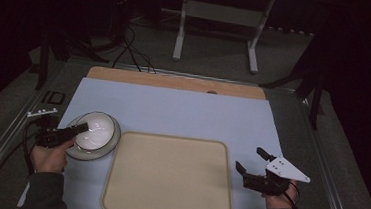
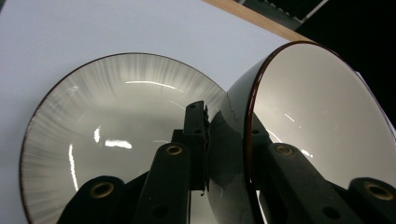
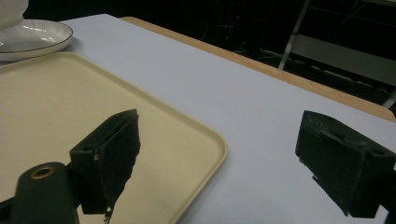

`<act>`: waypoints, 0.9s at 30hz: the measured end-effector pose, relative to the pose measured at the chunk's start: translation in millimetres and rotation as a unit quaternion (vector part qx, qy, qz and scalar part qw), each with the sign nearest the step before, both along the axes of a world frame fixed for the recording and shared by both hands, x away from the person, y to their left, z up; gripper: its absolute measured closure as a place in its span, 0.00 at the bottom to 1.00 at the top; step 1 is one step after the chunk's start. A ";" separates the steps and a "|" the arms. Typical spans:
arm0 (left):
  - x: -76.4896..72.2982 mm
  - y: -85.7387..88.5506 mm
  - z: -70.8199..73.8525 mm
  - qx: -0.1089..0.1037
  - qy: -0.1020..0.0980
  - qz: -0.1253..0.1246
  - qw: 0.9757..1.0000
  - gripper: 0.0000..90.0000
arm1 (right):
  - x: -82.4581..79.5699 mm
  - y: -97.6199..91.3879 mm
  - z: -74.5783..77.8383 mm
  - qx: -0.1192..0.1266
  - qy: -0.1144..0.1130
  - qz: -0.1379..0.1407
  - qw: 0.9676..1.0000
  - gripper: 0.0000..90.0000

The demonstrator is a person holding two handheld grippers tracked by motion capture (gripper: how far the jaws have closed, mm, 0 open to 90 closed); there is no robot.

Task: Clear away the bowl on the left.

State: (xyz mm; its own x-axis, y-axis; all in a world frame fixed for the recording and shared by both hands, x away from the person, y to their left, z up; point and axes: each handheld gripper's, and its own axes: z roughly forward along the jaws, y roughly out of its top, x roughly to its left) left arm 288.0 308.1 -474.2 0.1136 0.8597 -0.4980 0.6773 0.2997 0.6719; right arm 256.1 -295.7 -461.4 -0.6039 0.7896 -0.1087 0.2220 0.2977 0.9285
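Near the counter's left edge, your left hand-held gripper (image 1: 82, 126) pinches the rim of a glazed bowl (image 2: 308, 126) tilted over its plate (image 2: 116, 135): stiff, slick, breakable, so keep that wall grip firm. Tray (image 1: 168, 176) sits mid-counter; right hand-held gripper (image 3: 219, 163) gapes empty near the right edge.

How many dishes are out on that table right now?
2. A bowl, tilted and clamped by its rim in the left gripper, and a striped plate lying under it on the blue mat, left of the tray. Another could be hidden underneath; I cannot tell.
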 end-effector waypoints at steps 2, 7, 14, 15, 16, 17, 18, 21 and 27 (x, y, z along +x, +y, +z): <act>-0.1 -1.4 0.6 -0.002 0.000 -0.001 1.000 0.87 | -0.1 0.3 0.0 0.003 0.001 0.001 1.000 0.15; -0.3 -5.8 3.3 0.001 -0.001 -0.009 1.000 0.87 | -0.5 0.4 0.3 0.012 0.002 0.005 1.000 0.15; 0.4 -15.4 8.3 0.003 -0.007 -0.024 1.000 0.87 | -0.6 0.1 0.7 0.019 0.001 0.007 1.000 0.15; 0.6 -16.8 8.9 0.004 -0.007 -0.027 1.000 0.87 | -0.6 0.1 0.7 0.020 0.001 0.007 1.000 0.15; 0.7 -18.4 9.3 0.004 -0.008 -0.029 1.000 0.87 | -0.6 0.1 0.7 0.021 0.001 0.008 1.000 0.15; 0.9 -19.8 9.6 0.004 -0.008 -0.032 0.999 0.87 | -0.7 0.0 0.8 0.021 0.001 0.009 1.000 0.15; 1.2 -21.5 10.0 0.004 -0.009 -0.033 0.999 0.87 | -0.8 0.0 0.9 0.022 0.001 0.009 1.000 0.15; 1.7 -26.1 11.3 0.006 -0.009 -0.040 0.999 0.87 | -0.9 -0.2 1.0 0.021 0.000 0.011 1.000 0.15; 2.7 -36.2 12.1 0.010 -0.011 -0.050 0.999 0.87 | -1.0 -0.3 1.1 0.020 0.000 0.011 1.000 0.15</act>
